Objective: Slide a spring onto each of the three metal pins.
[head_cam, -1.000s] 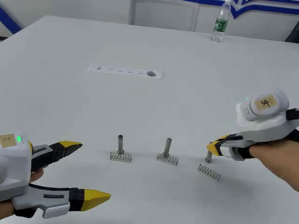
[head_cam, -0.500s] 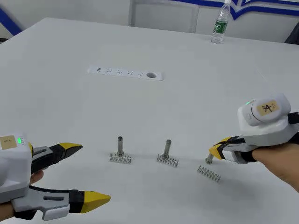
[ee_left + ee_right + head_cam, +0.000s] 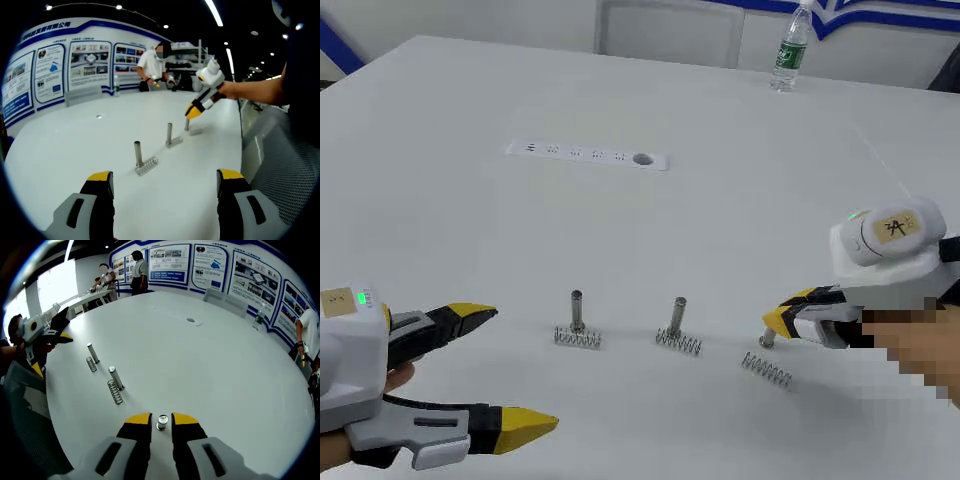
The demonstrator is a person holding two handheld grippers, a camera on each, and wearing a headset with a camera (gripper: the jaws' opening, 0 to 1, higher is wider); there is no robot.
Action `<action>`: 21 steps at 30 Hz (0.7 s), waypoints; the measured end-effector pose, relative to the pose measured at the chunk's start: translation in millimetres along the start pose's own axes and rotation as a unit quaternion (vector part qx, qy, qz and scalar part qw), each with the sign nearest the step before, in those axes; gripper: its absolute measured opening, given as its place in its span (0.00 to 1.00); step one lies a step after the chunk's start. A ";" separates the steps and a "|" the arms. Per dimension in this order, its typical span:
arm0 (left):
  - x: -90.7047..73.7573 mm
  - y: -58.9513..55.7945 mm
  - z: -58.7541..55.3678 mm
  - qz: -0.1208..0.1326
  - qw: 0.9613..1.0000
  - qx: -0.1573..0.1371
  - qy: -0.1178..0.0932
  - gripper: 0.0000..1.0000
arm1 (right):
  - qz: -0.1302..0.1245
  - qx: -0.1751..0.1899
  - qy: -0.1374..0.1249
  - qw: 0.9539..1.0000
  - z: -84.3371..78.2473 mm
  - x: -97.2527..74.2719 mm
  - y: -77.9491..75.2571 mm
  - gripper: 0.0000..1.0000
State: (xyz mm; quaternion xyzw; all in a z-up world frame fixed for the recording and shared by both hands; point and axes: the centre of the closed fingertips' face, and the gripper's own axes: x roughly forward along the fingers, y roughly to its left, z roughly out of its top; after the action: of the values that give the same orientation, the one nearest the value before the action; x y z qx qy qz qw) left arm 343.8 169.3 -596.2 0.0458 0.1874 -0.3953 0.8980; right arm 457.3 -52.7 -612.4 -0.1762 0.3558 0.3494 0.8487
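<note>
Three metal pins stand upright in a row on the white table: left pin (image 3: 577, 309), middle pin (image 3: 677, 315), right pin (image 3: 767, 338). A spring lies on its side just in front of each: left spring (image 3: 578, 338), middle spring (image 3: 679, 344), right spring (image 3: 766, 370). My right gripper (image 3: 782, 320) is at the right pin (image 3: 162, 421), its jaws drawn in tight on either side of the pin's top. My left gripper (image 3: 505, 372) hovers wide open and holding nothing at the near left, short of the left pin (image 3: 138, 153).
A white power strip (image 3: 588, 155) lies farther back on the table. A water bottle (image 3: 790, 48) stands at the far edge. The table's near edge curves close by the right gripper (image 3: 75, 440). People stand beyond the table (image 3: 139, 271).
The right gripper has sunk a little while staying at the right pin. The left gripper, pins and springs have kept their places.
</note>
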 end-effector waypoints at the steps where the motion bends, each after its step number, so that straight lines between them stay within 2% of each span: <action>1: 0.0 -0.1 0.1 0.000 1.000 0.000 0.000 0.86 | -0.001 -0.001 -0.001 1.000 0.4 -0.7 0.0 0.17; 8: -0.2 -0.9 1.1 -0.002 1.000 0.002 -0.002 0.86 | -0.003 -0.008 -0.013 1.000 3.8 -10.3 -1.4 0.18; 21: 0.9 -2.7 2.8 -0.005 1.000 0.003 -0.003 0.86 | 0.001 -0.019 -0.015 1.000 -8.6 -27.3 1.9 0.19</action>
State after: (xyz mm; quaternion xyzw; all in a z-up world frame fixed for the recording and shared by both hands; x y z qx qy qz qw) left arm 343.2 166.2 -593.8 0.0463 0.1839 -0.4005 0.8965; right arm 438.1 -68.9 -598.5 -0.1865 0.3364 0.3592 0.8503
